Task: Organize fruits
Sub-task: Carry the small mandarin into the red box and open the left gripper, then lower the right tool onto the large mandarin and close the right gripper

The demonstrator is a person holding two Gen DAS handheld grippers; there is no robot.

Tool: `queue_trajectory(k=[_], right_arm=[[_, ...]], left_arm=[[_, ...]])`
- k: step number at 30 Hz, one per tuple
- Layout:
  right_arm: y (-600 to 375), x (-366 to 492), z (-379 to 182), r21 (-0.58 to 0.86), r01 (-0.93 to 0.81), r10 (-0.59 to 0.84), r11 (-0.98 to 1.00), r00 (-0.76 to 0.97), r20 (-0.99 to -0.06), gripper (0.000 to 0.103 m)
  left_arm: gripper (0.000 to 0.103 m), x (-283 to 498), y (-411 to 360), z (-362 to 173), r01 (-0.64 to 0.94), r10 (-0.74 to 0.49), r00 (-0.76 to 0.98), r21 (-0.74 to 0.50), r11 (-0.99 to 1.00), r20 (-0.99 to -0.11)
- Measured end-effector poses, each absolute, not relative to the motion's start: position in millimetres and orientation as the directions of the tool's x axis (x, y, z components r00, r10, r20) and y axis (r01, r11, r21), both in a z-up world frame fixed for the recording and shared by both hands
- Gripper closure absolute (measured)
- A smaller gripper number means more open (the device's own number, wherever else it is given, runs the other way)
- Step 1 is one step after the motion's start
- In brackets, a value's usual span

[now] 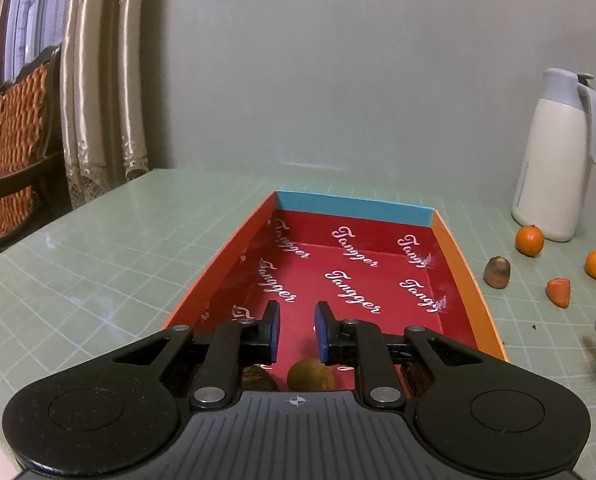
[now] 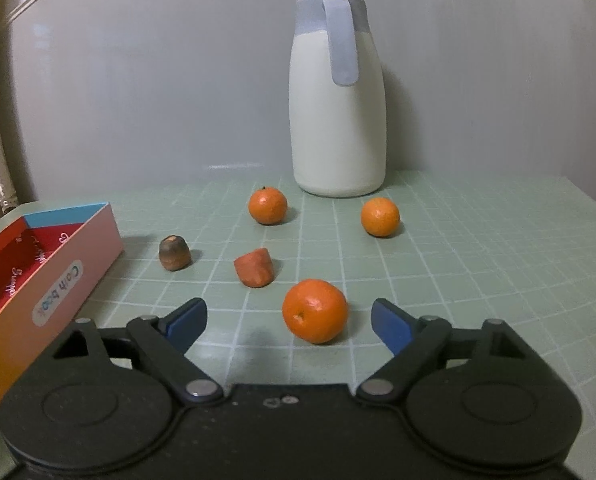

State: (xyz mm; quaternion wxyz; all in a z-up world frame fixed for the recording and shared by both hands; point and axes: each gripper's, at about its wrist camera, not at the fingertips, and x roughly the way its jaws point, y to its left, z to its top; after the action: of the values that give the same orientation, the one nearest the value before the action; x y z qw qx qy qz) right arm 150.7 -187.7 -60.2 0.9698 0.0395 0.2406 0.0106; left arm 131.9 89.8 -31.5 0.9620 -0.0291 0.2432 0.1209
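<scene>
Right wrist view suggests the released right tongs (image 2: 287, 322) should straddle the near orange (image 2: 314, 310) squarely, while the left tongs (image 1: 295, 332) hover unclenched over the box (image 1: 462, 280).

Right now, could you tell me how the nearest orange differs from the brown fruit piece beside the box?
The nearest orange is round and bright orange; the brown fruit piece is dull brown and stubby, with a flattened top. The orange looks larger. It lies between the open fingers of the right gripper, while the brown piece sits off to the left, close to the box. Both rest on the green mat, outside the box.
</scene>
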Motion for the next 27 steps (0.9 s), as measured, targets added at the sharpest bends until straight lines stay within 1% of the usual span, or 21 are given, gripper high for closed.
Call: queue_trajectory(k=[1,2,3,4,5,6,9,12,13,15,17,22,25,27], right_arm=[[-189,153,-61,0.087,0.001,0.041,0.996,0.880,-0.473,0.017],[-190,155,-61,0.095,0.003,0.044,0.995,0.875,-0.481,0.019],[-191,157,-62,0.103,0.002,0.049,0.995,0.871,-0.490,0.019],[-192,159,-62,0.111,0.003,0.053,0.994,0.865,-0.498,0.019],[-193,161,-63,0.118,0.006,0.056,0.993,0.859,-0.508,0.020],[-194,163,-64,0.125,0.007,0.059,0.992,0.854,-0.516,0.020],[-196,166,-64,0.140,0.009,0.067,0.990,0.847,-0.528,0.021],[-195,171,-64,0.114,0.011,0.051,0.993,0.847,-0.530,0.021],[-194,173,-65,0.114,0.009,0.055,0.993,0.839,-0.541,0.023],[-194,176,-66,0.124,0.006,0.064,0.992,0.833,-0.549,0.027],[-194,178,-66,0.126,0.006,0.065,0.992,0.830,-0.554,0.032],[-193,183,-67,0.131,0.010,0.066,0.991,0.824,-0.563,0.040],[-192,184,-68,0.128,0.013,0.061,0.992,0.824,-0.563,0.042],[-192,183,-67,0.124,0.017,0.056,0.992,0.827,-0.560,0.046]], left_arm=[[0.081,132,89,-32,-0.246,0.216,0.852,0.001,0.969,-0.477],[0.074,132,89,-32,-0.245,0.215,0.851,0.001,0.970,-0.479],[0.063,132,88,-33,-0.246,0.217,0.852,0.002,0.969,-0.478],[0.057,131,87,-32,-0.249,0.222,0.853,0.006,0.968,-0.472],[0.047,130,86,-32,-0.254,0.231,0.856,0.012,0.967,-0.462],[0.043,129,84,-31,-0.256,0.236,0.860,0.019,0.967,-0.452],[0.043,127,82,-30,-0.246,0.234,0.866,0.030,0.969,-0.442],[0.042,125,82,-29,-0.248,0.239,0.865,0.038,0.968,-0.441],[0.041,124,83,-29,-0.250,0.242,0.865,0.040,0.967,-0.440],[0.033,123,85,-29,-0.258,0.251,0.865,0.044,0.965,-0.435],[0.030,120,87,-27,-0.266,0.261,0.866,0.047,0.963,-0.427],[0.029,115,94,-25,-0.279,0.276,0.863,0.056,0.959,-0.423],[0.029,110,98,-23,-0.262,0.257,0.868,0.049,0.964,-0.424],[0.029,107,98,-20,-0.252,0.250,0.872,0.052,0.966,-0.421]])
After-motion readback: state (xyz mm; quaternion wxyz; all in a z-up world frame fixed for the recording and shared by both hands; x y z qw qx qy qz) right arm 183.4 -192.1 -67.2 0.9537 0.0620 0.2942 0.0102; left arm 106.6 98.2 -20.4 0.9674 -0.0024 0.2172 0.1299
